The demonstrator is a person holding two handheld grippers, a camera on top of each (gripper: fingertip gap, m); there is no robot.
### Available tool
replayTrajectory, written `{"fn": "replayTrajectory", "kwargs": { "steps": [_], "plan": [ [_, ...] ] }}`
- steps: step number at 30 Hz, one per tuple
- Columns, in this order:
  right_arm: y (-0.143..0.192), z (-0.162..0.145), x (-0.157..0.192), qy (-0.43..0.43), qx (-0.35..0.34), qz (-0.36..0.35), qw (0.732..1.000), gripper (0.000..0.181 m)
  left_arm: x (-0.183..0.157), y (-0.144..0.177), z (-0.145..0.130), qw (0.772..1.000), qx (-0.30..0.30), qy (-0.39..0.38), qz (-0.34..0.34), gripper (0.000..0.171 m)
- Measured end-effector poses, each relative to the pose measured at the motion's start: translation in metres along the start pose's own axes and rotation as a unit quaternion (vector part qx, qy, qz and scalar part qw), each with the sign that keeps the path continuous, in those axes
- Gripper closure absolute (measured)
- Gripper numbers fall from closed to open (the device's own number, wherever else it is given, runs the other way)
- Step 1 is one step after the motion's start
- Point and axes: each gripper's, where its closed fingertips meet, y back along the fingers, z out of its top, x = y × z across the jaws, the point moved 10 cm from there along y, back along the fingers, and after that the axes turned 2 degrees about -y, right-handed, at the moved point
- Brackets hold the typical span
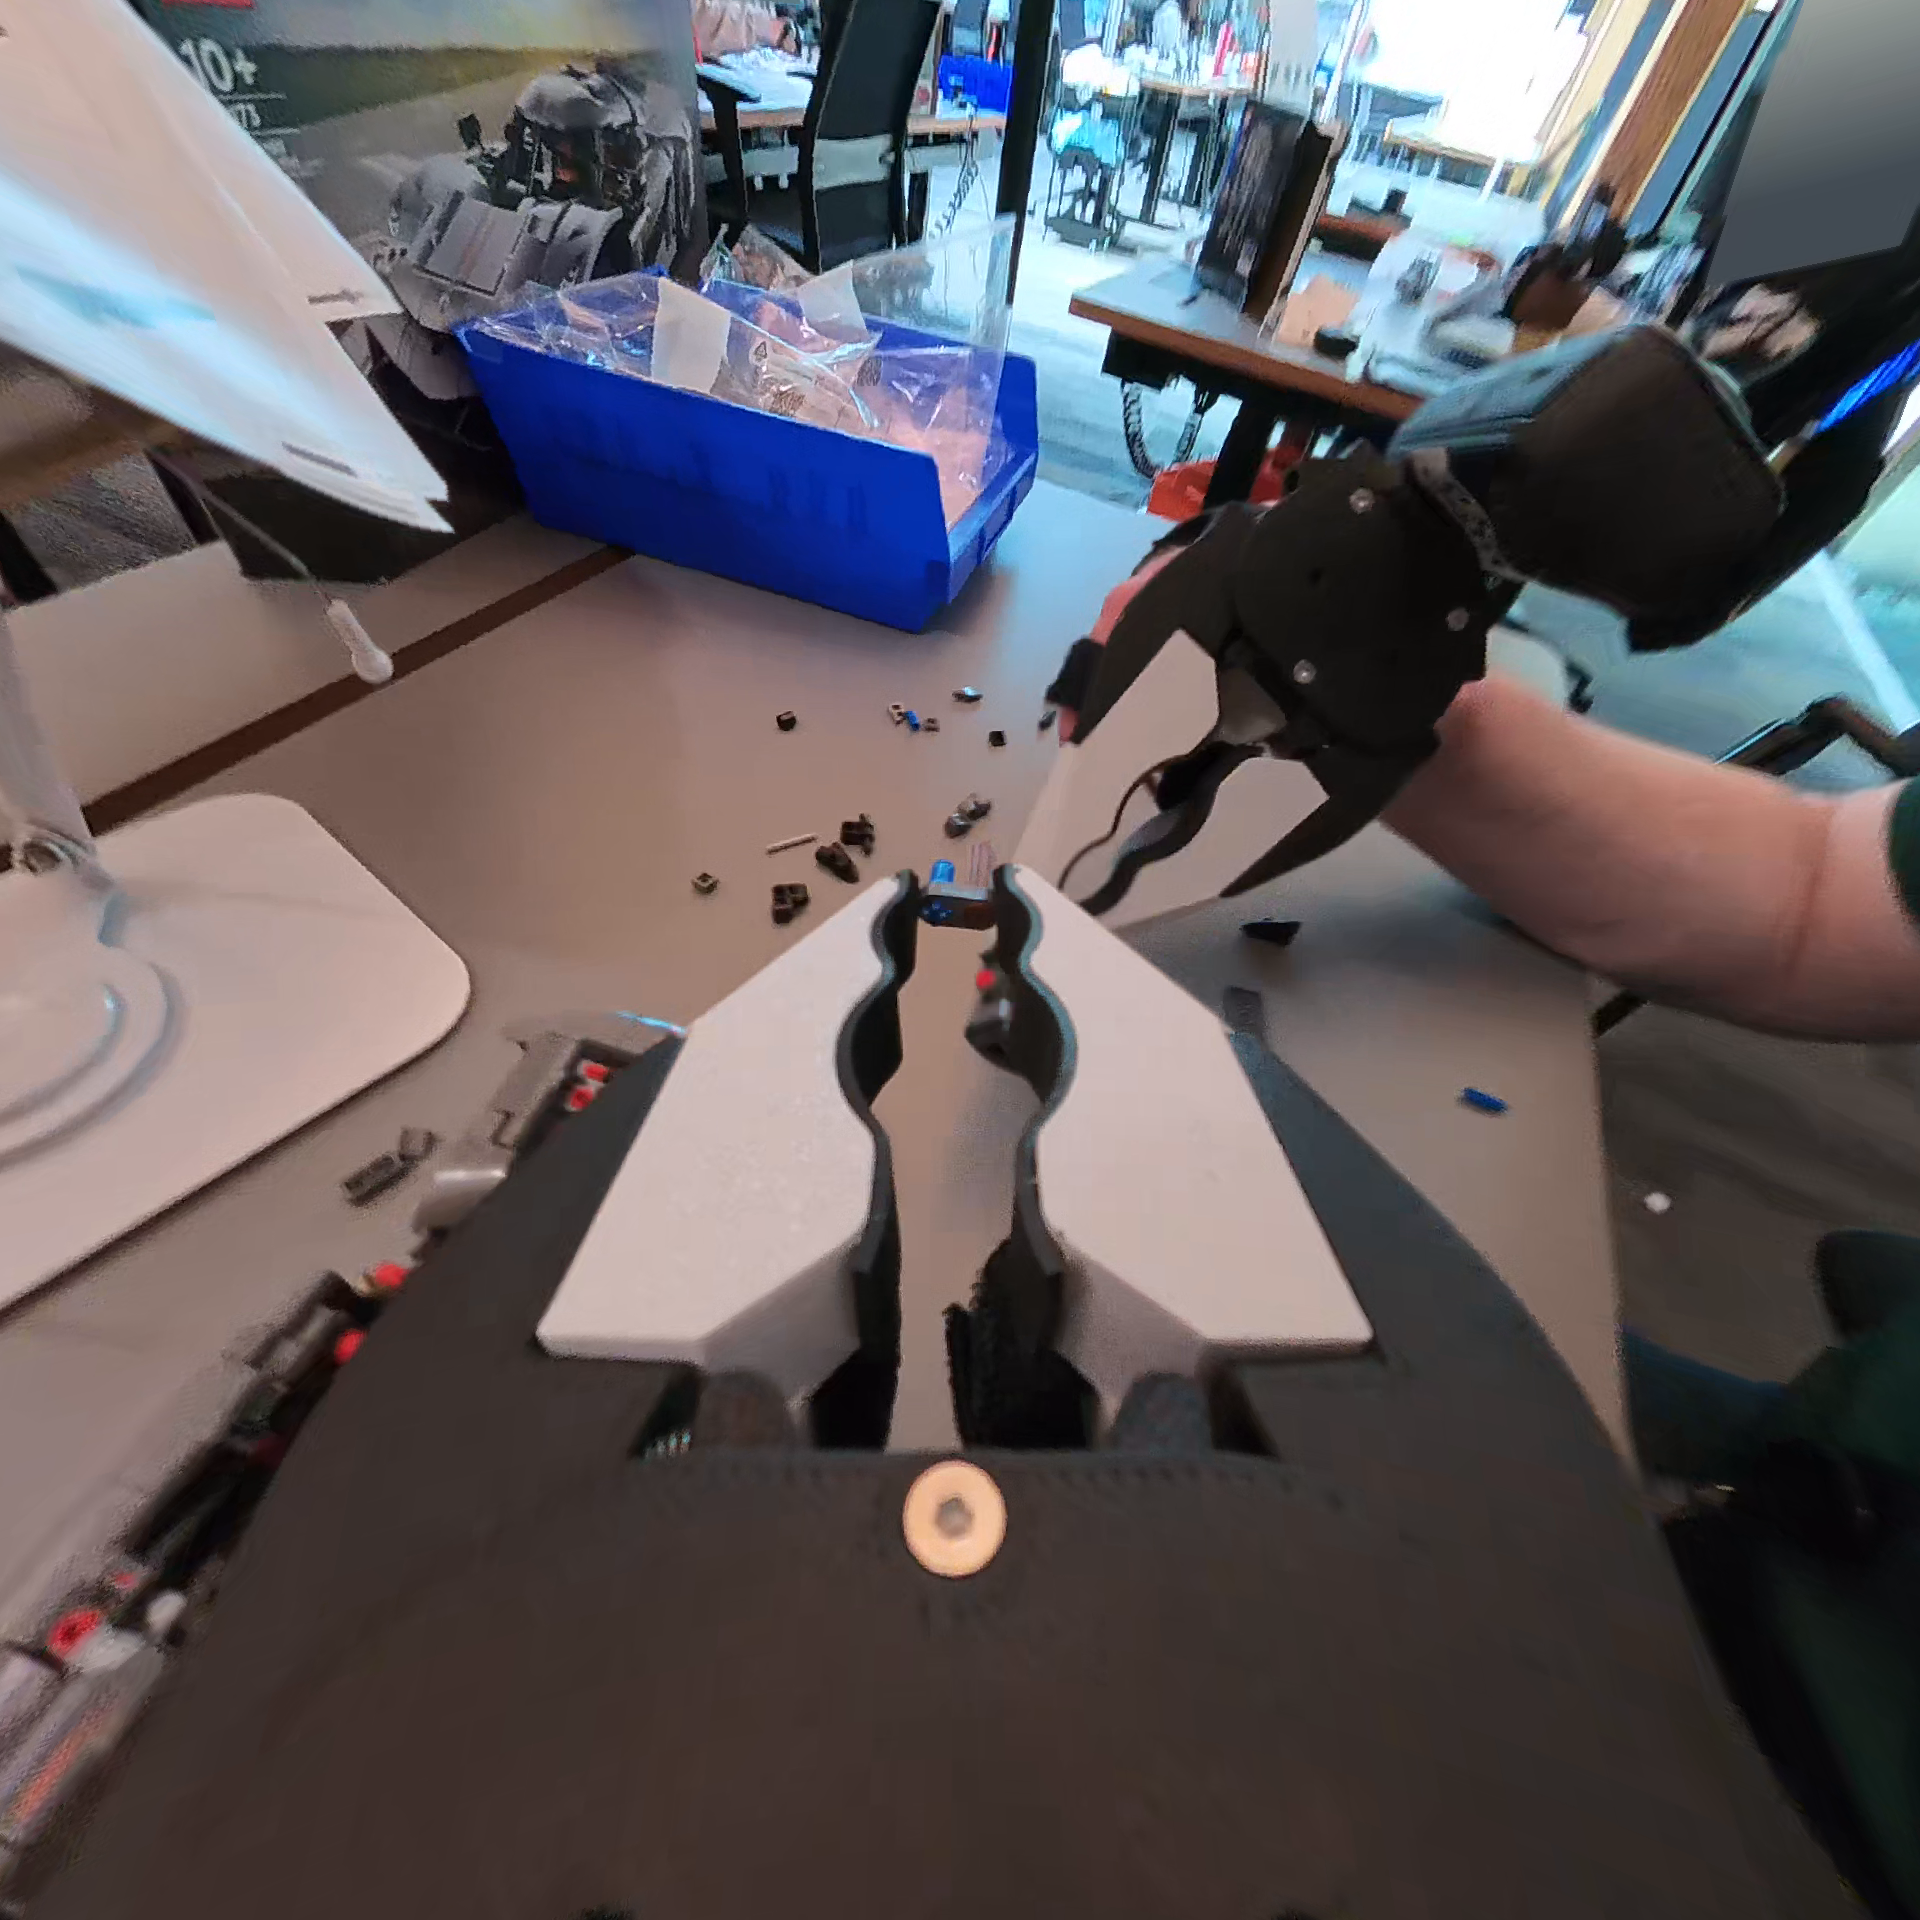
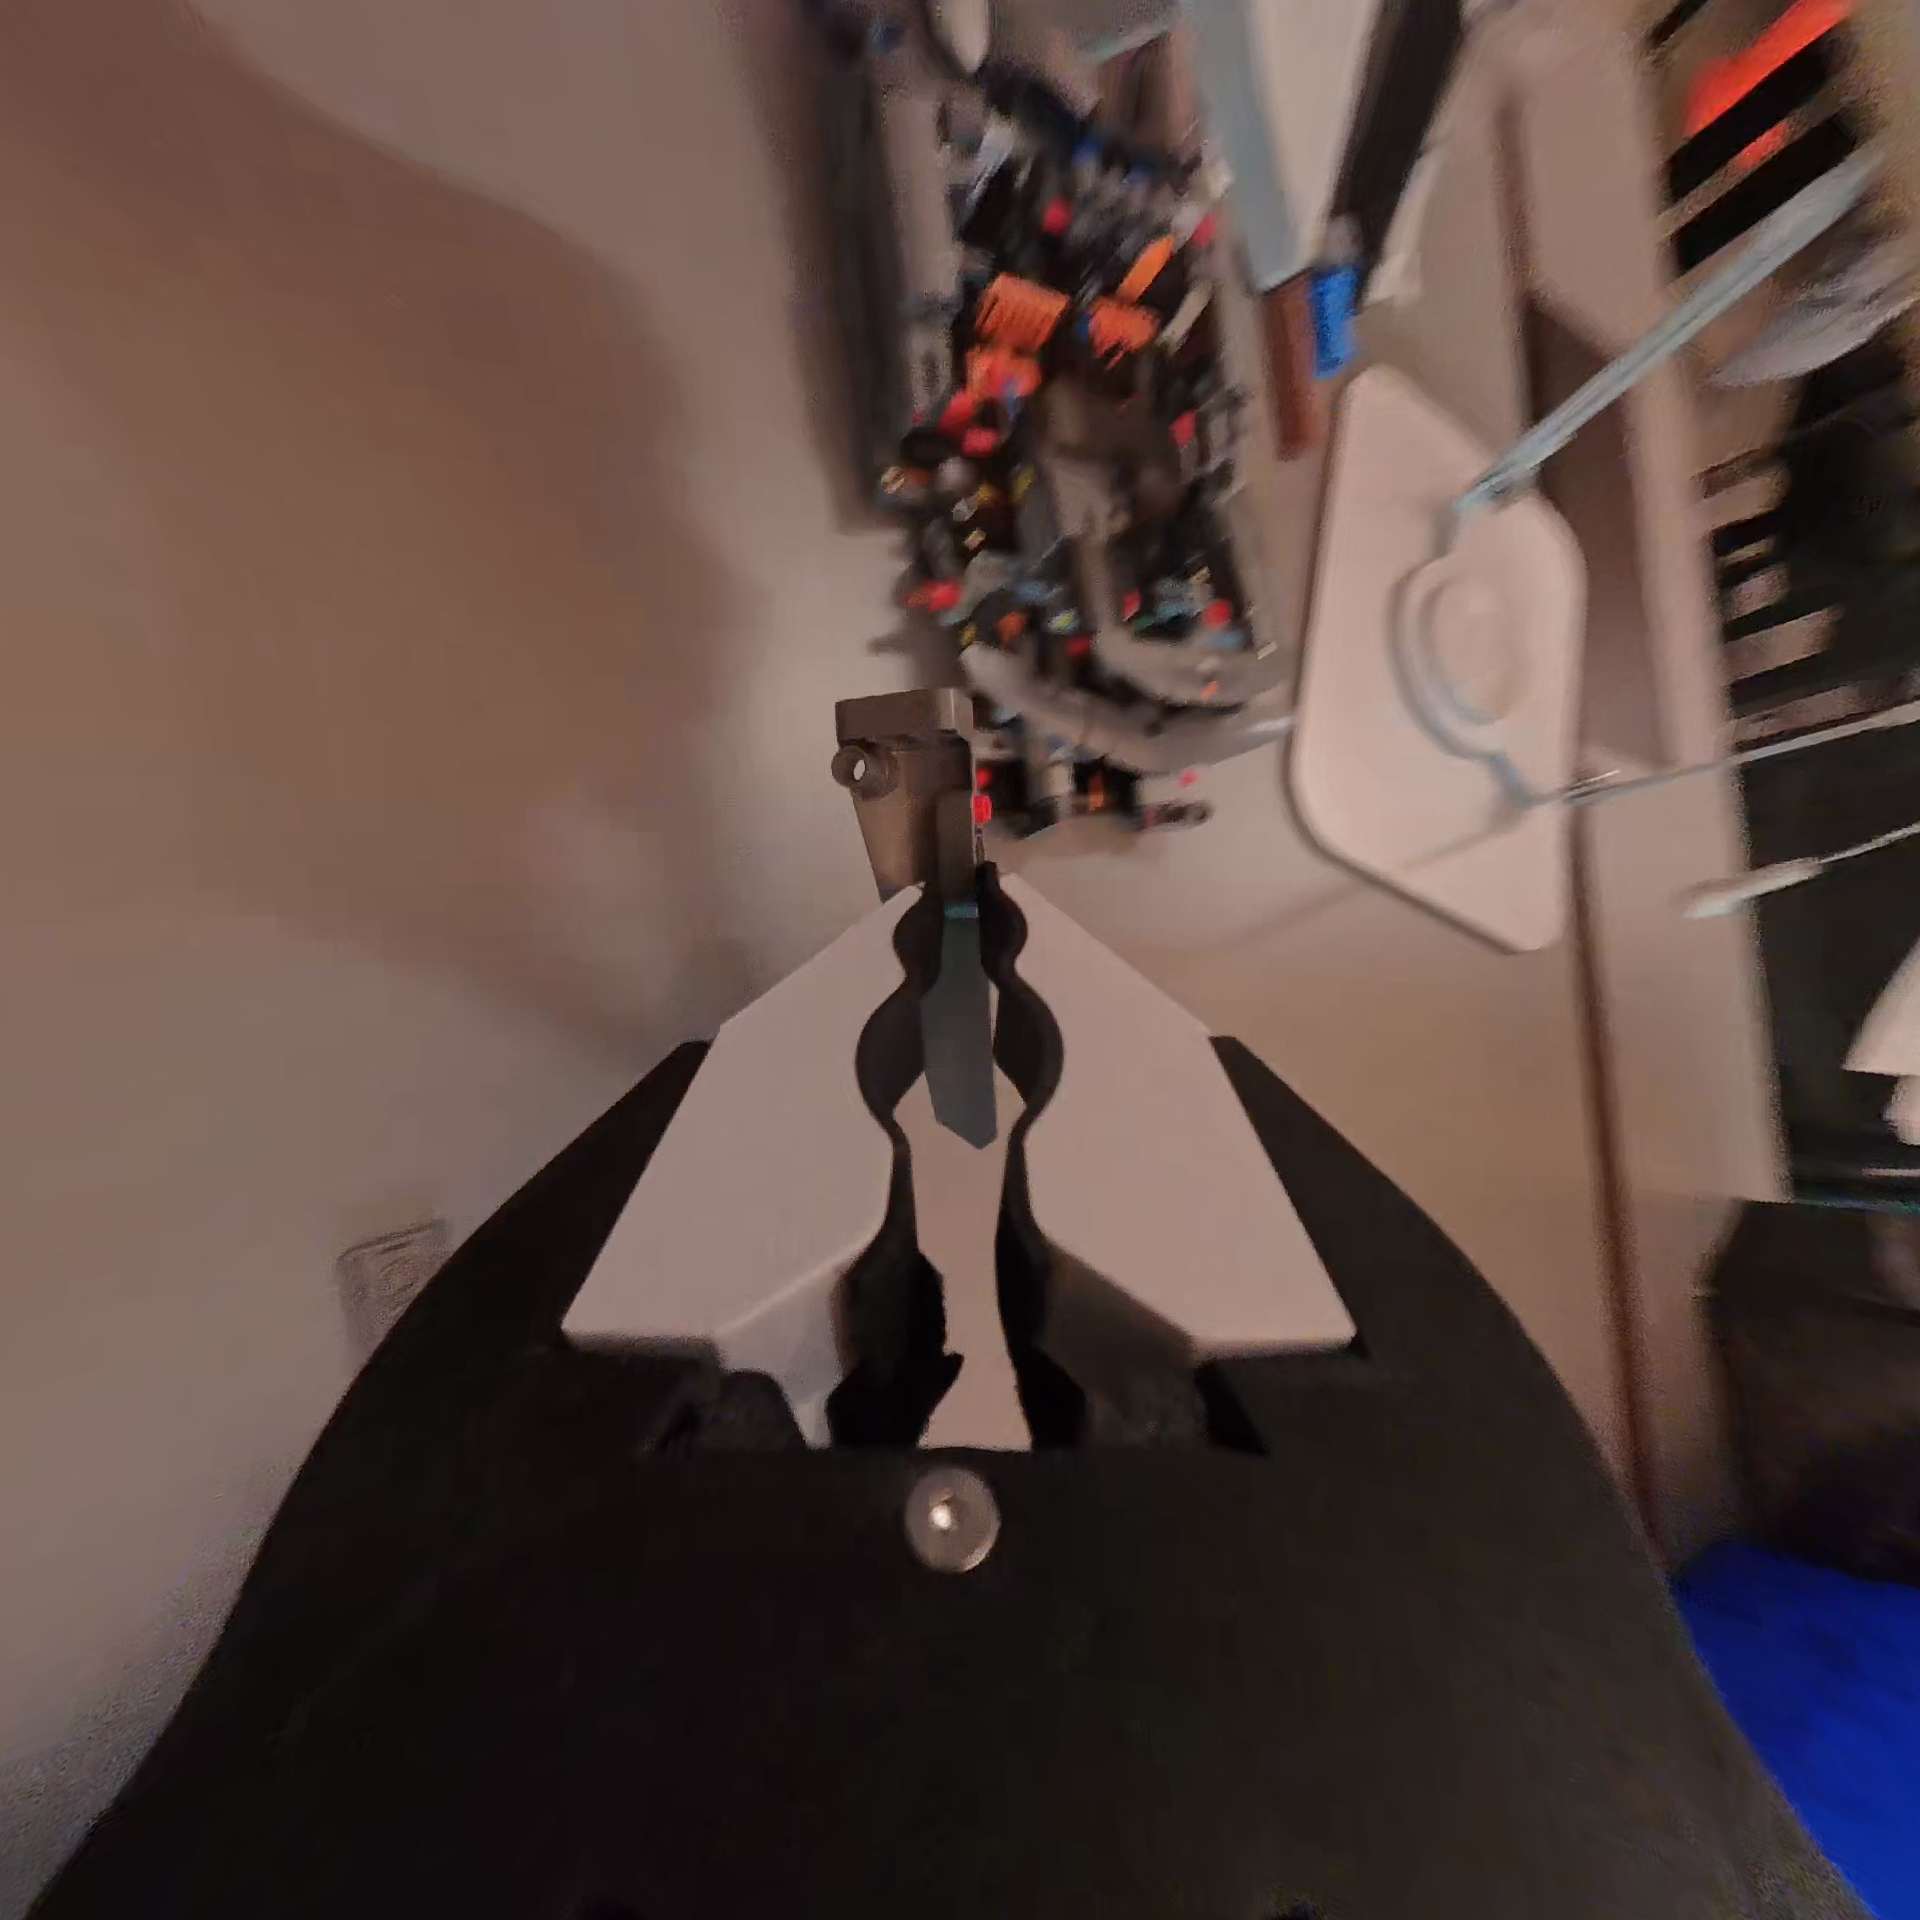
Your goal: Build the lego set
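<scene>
worktop [image 1: 644,665]: grey, loose small lego parts [image 1: 831,842] scattered mid-surface
bin [image 1: 748,468]: blue, behind parts
left tool [image 1: 958,902]: clamped on small blue-and-grey piece [image 1: 951,902]
right tool [image 2: 961,894]: clamped on grey lego piece [image 2: 914,774], held off worktop

An open-plan office or lab workspace: rows of desks [image 1: 1247,343] and office chairs [image 1: 862,125] stretched behind a grey worktable [image 1: 582,707] that carried a blue parts bin [image 1: 748,488].

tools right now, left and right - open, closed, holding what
Left tool: closed on a small blue and grey lego piece.
Right tool: closed on a grey lego part with a round hole.
</scene>
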Motion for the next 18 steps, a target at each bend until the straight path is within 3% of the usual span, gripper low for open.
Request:
{"fn": "replayTrajectory", "kwargs": {
  "steps": [6, 18],
  "plan": [
    [0.013, 0.023, 0.006, 0.067, -0.072, -0.136, 0.986, 0.177, -0.011, 0.021, -0.018, 0.994, -0.061, 0.082, -0.039, 0.159],
    [0.026, 0.034, 0.011, 0.102, -0.113, -0.199, 0.968, 0.177, -0.020, 0.022, -0.023, 0.994, -0.095, 0.038, -0.030, 0.159]
  ]
}}
